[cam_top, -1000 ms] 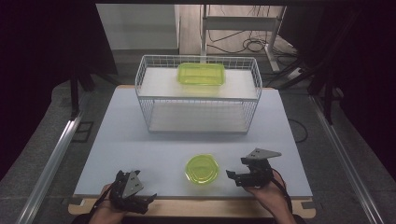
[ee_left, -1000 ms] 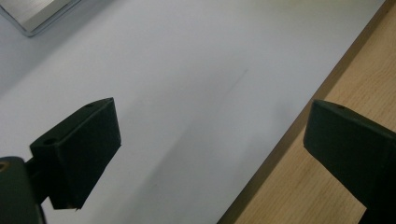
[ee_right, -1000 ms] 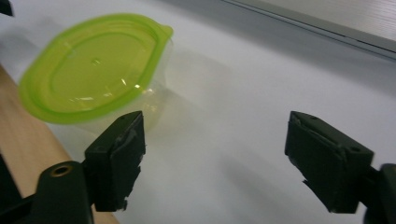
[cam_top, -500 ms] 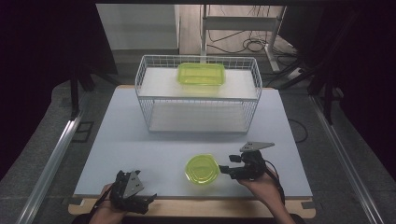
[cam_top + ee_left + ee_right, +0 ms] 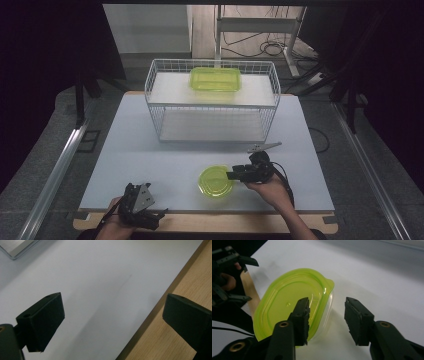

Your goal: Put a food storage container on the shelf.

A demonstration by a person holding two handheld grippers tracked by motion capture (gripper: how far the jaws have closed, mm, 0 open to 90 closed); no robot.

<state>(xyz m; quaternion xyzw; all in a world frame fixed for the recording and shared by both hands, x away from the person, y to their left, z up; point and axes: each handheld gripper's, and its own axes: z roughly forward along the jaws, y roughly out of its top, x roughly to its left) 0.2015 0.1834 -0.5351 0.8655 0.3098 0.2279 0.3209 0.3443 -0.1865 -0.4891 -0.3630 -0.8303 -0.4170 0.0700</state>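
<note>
Where parted, right gripper [image 5: 327, 320] astride container [image 5: 287, 305] rim.

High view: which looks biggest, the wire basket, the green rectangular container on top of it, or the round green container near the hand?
1. Wire basket, by far.
2. Rectangular container.
3. Round container. It sits nearer the camera yet looks smaller, so the order seems safe.

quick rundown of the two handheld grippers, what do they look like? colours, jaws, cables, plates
Both are black. The left gripper has blocky flat-faced jaws with small holes at their tips and a grey three-cornered plate on top. The right gripper has ridged jaw pads, brass-coloured pivot bushings, a grey plate and a black cable looping back beside the hand. No sleeves are visible.
</note>
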